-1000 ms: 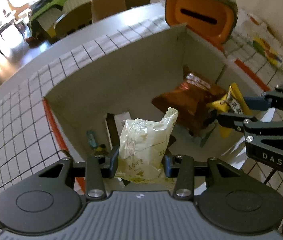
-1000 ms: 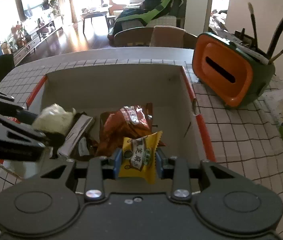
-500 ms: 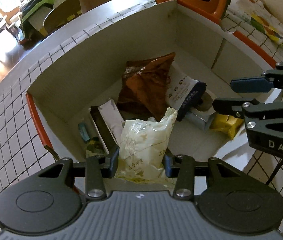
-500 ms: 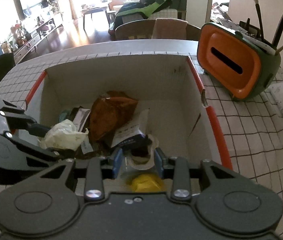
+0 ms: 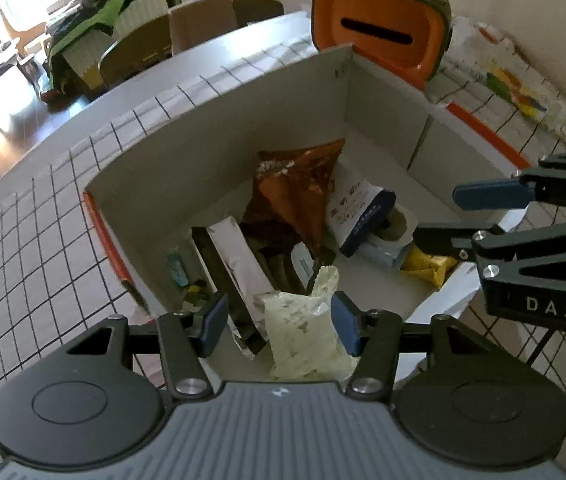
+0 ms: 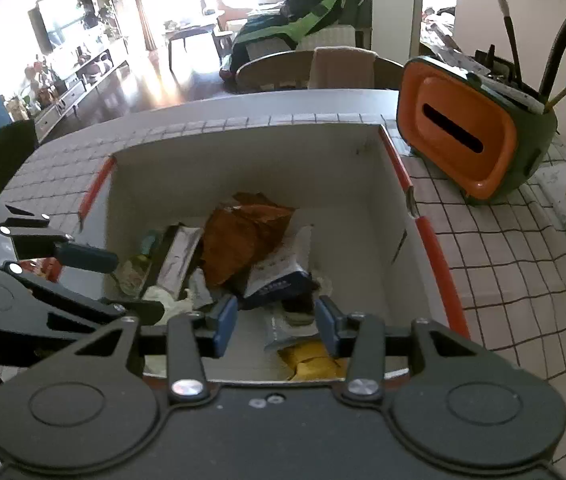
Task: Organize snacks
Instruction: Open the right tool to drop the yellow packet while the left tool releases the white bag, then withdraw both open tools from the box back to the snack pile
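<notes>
I held both grippers angled down over the box [image 5: 243, 128]; left gripper [image 5: 279, 322] jaws had just opened, apart around the pale packet [image 5: 303, 332]; right gripper [image 6: 276, 322] jaws likewise opened, nothing between them, yellow packet [image 6: 311, 360] lying below.

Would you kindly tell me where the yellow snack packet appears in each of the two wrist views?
Left wrist view: the yellow snack packet lies at right of centre on the box floor, just below the right gripper's lower finger.
Right wrist view: it sits at bottom centre, just under the right-hand finger.
Shared landmark: the brown snack bag in the middle of the box.
</notes>
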The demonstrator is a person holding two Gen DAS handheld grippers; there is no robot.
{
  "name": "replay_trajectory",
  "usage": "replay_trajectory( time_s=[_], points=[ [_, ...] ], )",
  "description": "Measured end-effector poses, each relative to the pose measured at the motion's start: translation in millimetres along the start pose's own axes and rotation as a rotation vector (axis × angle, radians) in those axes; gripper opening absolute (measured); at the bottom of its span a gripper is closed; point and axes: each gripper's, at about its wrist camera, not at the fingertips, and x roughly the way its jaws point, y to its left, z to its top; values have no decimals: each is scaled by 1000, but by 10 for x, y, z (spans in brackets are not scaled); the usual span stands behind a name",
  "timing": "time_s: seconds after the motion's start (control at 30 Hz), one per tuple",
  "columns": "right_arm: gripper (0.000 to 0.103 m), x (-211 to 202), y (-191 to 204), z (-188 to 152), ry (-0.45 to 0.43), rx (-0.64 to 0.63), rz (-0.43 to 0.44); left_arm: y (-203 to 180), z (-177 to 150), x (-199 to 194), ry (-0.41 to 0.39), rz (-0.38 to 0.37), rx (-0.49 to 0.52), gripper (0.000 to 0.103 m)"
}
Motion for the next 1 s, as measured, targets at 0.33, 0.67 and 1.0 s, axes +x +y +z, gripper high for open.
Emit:
replay_trajectory(
  time_s=[0.33,0.67,1.0],
  points=[
    [48,-320,218,39,-61,22,33,146,-118,-408,-122,-12,-17,63],
    [73,-600,568,94,-149,36,60,424,-371,-812,-215,-22,-40,71],
    [87,-677,1049,49,-183,28,134,806,-790,-1175,-275,-38,-71,75]
  ],
)
